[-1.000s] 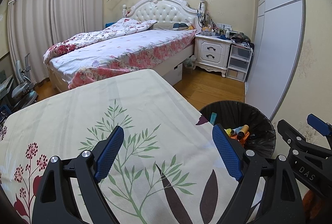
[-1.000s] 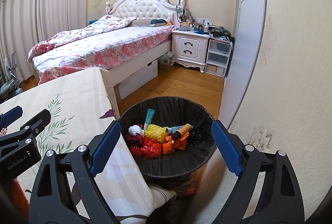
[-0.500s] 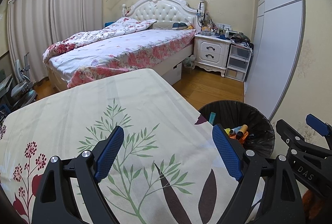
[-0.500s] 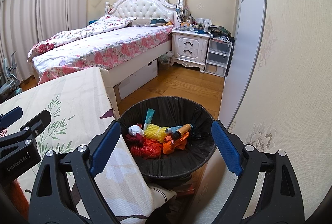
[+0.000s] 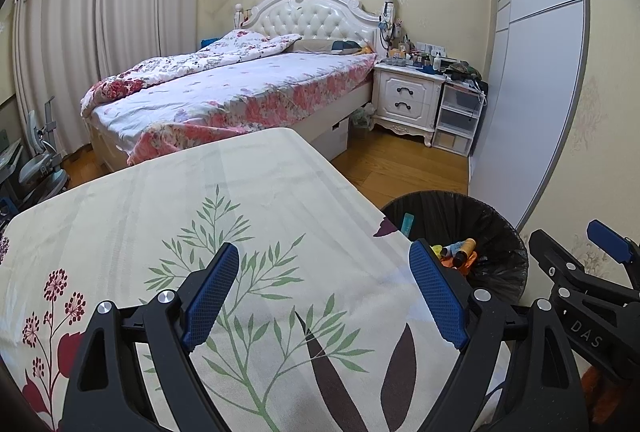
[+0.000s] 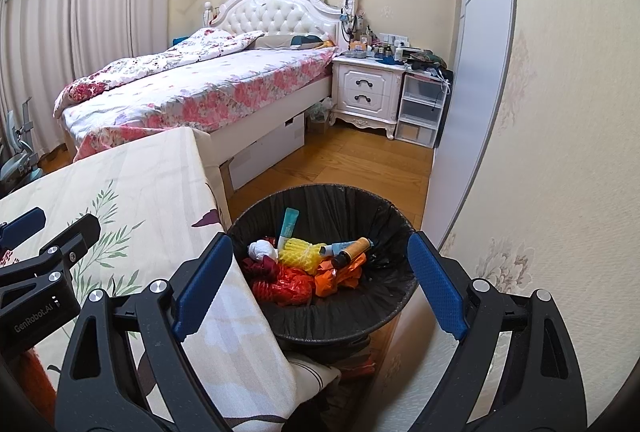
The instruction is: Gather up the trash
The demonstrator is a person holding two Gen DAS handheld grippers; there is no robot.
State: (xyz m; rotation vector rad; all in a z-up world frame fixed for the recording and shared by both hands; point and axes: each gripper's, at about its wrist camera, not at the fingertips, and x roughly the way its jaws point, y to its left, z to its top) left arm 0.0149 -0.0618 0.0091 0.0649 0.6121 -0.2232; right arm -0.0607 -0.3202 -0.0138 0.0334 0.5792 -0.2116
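Both grippers, left [image 5: 324, 296] & right [image 6: 320, 284], gape wide, empty. Trash [image 6: 308, 264] sits in bin [image 6: 384, 308] by table [image 5: 160, 199] corner. Collection looks done; next, prob. bag removal.

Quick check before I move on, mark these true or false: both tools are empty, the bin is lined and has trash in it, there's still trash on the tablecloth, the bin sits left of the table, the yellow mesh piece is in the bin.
1. Both tools are empty. True: the left tool and right tool are open, holding nothing.
2. The bin has a black liner and trash inside. True.
3. Trash lies on the tablecloth. False: none shows on its visible part.
4. The bin sits left of the table. False: it stands off its right edge.
5. The yellow mesh piece is in the bin. True.
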